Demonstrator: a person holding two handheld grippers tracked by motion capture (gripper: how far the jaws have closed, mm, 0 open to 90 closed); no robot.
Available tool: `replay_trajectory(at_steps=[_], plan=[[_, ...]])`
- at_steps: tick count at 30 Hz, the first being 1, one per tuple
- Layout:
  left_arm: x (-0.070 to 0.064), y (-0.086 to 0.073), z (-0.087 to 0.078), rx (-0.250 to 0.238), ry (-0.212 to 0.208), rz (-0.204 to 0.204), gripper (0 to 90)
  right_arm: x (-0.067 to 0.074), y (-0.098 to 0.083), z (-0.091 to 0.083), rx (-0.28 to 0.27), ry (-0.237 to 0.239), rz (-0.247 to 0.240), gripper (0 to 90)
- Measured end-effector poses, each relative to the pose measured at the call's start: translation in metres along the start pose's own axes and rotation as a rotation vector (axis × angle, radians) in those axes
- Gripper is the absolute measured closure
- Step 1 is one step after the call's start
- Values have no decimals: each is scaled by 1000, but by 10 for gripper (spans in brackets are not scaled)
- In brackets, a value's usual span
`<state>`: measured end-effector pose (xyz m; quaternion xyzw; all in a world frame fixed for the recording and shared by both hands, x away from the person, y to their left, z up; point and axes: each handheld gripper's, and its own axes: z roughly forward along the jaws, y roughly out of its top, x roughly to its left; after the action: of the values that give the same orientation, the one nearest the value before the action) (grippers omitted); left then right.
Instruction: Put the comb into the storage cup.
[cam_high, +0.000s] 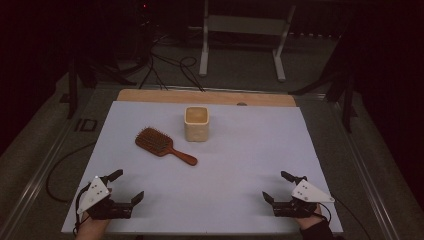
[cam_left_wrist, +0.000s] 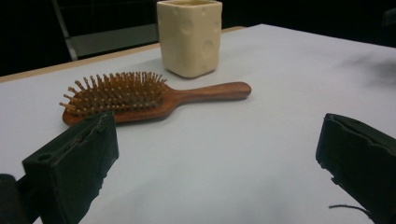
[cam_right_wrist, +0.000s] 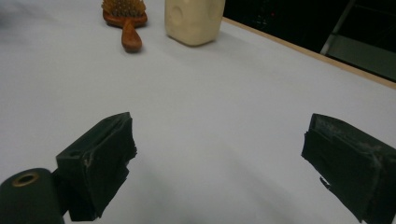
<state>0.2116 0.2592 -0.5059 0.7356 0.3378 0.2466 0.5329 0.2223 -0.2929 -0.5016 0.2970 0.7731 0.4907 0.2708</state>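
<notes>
From above, the hairbrush (cam_high: 165, 145) lay beside the cup (cam_high: 196, 123), handle slanting toward the right gripper (cam_high: 280, 189), though the left gripper (cam_high: 129, 187) sat nearer. Each gripper view showed empty, wide-open jaws and the hairbrush ahead.

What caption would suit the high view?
Two open grippers, left and right, wait before a wooden hairbrush and cream cup.

Bare white table (cam_high: 240, 170) fills the lower half of the high view, open to passage. At upper centre, the hairbrush (cam_high: 162, 144) lies just left of the cream cup (cam_high: 196, 123), a narrow gap between them; both flanks of the pair are free.
</notes>
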Motion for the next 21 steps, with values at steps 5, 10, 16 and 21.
replay_trajectory(at_steps=[5, 10, 16, 21], plan=[[0, 1, -1, -6, -1, -5, 1, 1, 1, -1, -7, -15, -2, 81], [0, 1, -1, -5, -4, -8, 1, 0, 1, -1, -10, -23, 3, 81], [-4, 7, -1, -12, -21, -5, 1, 1, 2, -1, -16, -29, 3, 81], [-8, 13, 0, 13, -27, 3, 1, 4, 3, 1, -22, -36, -18, 81]])
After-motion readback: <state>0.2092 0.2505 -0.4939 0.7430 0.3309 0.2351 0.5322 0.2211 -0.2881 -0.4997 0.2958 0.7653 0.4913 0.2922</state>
